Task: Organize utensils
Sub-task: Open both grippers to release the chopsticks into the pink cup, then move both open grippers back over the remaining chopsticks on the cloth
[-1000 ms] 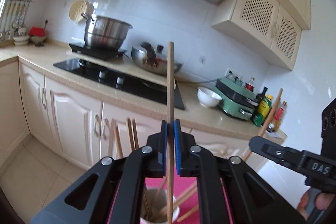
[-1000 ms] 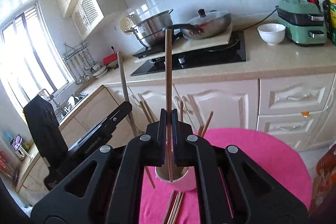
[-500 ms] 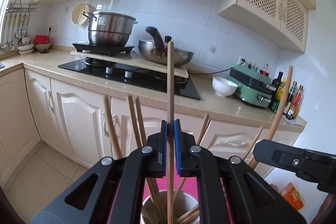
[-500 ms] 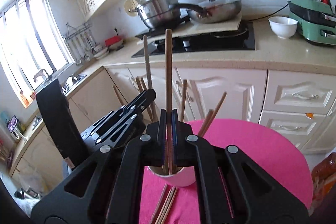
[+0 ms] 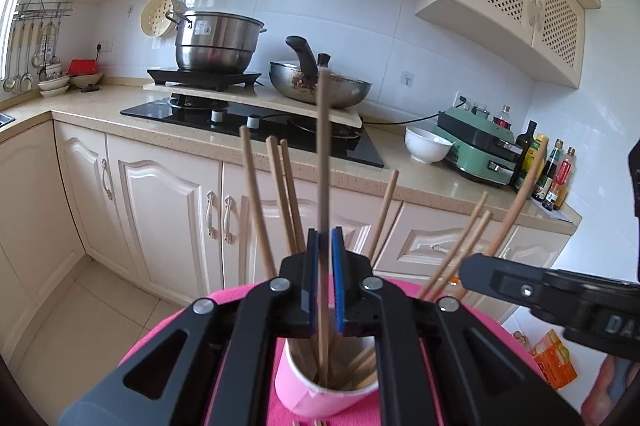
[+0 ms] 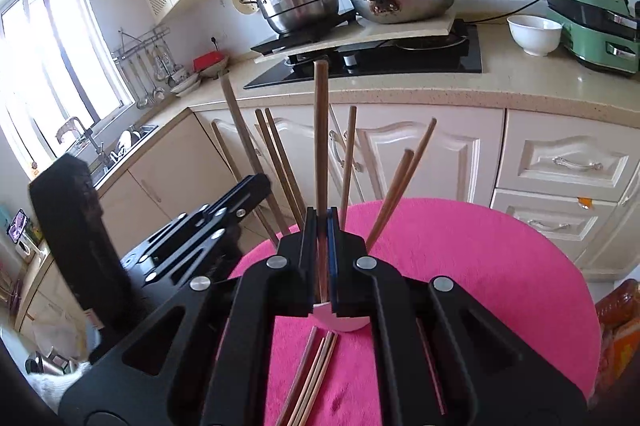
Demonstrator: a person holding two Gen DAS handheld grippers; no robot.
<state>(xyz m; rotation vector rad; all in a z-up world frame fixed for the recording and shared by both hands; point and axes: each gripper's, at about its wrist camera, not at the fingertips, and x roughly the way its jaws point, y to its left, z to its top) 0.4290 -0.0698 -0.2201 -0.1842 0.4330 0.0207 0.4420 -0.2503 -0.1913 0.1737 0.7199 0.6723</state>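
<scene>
A white cup stands on the pink round table with several wooden chopsticks leaning in it. My left gripper is directly above the cup; its jaws have parted a little around an upright chopstick whose lower end is inside the cup. My right gripper is shut on another upright chopstick over the cup, beside the left gripper. Several loose chopsticks lie on the pink cloth in front of the cup.
Behind the table runs a kitchen counter with a hob, a steel pot, a wok, a white bowl, a green appliance and bottles. An orange packet lies on the floor at right.
Both grippers came down toward the cup with their chopsticks. The left jaws have opened slightly and its chopstick now stands in the cup.
</scene>
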